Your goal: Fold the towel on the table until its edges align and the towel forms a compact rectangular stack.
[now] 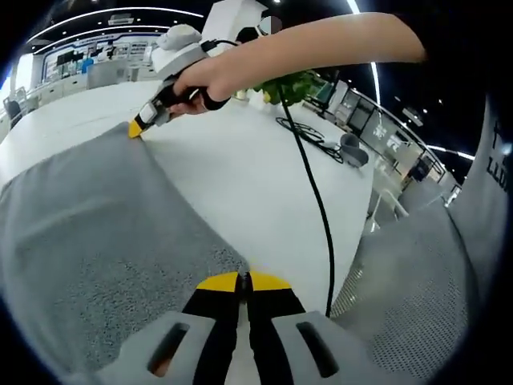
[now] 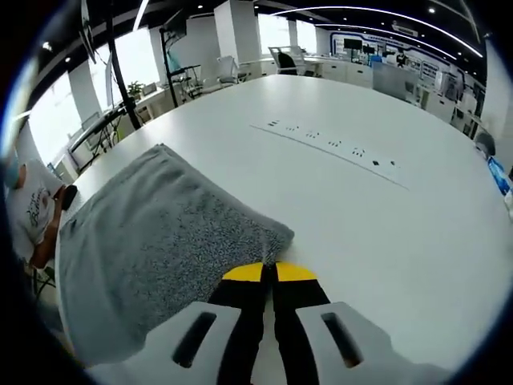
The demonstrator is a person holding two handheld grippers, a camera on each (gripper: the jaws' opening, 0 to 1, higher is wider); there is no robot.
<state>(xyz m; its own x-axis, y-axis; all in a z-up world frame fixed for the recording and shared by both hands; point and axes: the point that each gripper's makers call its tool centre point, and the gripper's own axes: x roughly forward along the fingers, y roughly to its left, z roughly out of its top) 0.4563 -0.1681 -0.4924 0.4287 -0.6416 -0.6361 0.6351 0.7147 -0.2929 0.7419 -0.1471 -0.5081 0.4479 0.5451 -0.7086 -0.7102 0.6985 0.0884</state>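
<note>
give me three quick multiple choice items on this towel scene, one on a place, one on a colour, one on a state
1. Where does the towel lie?
A. on the white table
B. on a chair
C. on the floor

2. What colour is the towel?
A. blue
B. grey
C. red

3. How is the right gripper?
A. wide open
B. shut on the towel's corner
C. holding a cable

Key: 1 A, the towel is spread on the tabletop; 2 B, its fabric is grey in both views; 3 B, the yellow tips meet at the corner.

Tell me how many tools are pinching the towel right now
2: left tool shut on the near corner of the towel, right tool shut on the far corner.
</note>
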